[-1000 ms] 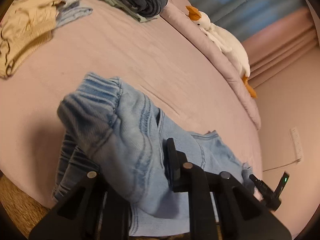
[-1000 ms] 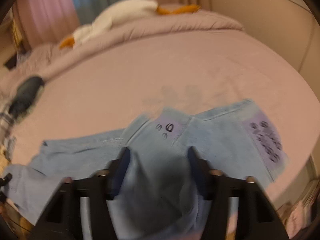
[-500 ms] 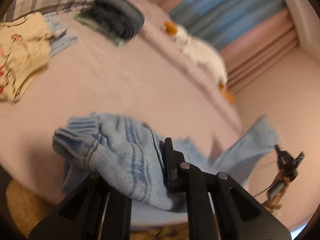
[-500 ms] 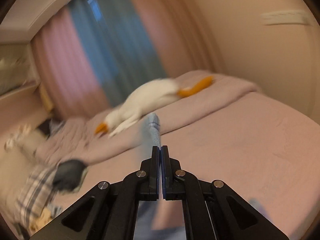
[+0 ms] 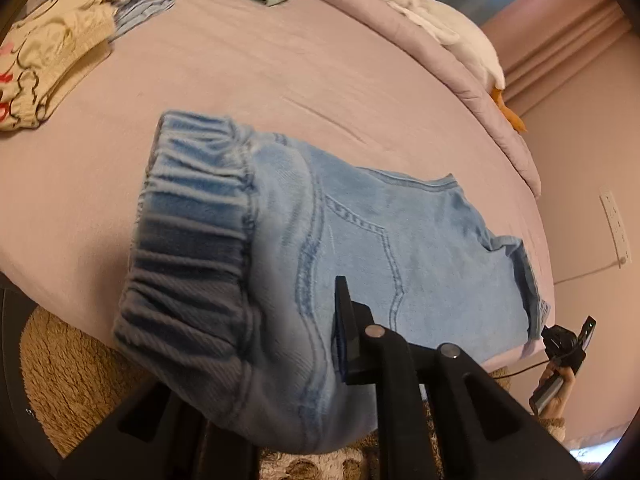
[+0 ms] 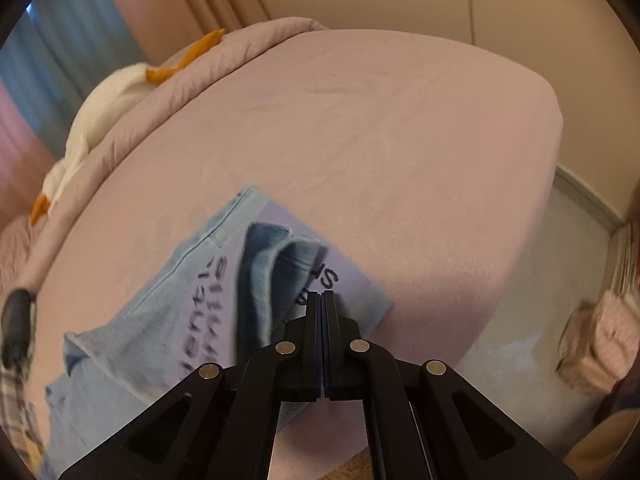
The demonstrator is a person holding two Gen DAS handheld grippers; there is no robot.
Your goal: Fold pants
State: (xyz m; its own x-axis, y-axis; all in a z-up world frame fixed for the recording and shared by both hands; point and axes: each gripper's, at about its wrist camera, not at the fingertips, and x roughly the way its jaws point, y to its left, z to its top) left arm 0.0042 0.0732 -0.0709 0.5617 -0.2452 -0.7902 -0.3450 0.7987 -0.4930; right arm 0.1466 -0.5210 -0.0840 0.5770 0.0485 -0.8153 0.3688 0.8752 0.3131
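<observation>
We are gripping the pants (image 5: 360,248) with both grippers. The left gripper (image 5: 280,360) is holding the bunched elastic waistband end, which is filling the space between its jaws and spilling over the left one; ahead of those jaws the denim is lying along the near edge of the pink bed (image 5: 248,64). The right gripper (image 6: 323,300) is pinching a fold of the pants with its jaws pressed narrowly together, the fabric rising just ahead-left of the tips. Far beyond both, a plush goose (image 5: 440,20) is resting on the rolled duvet.
</observation>
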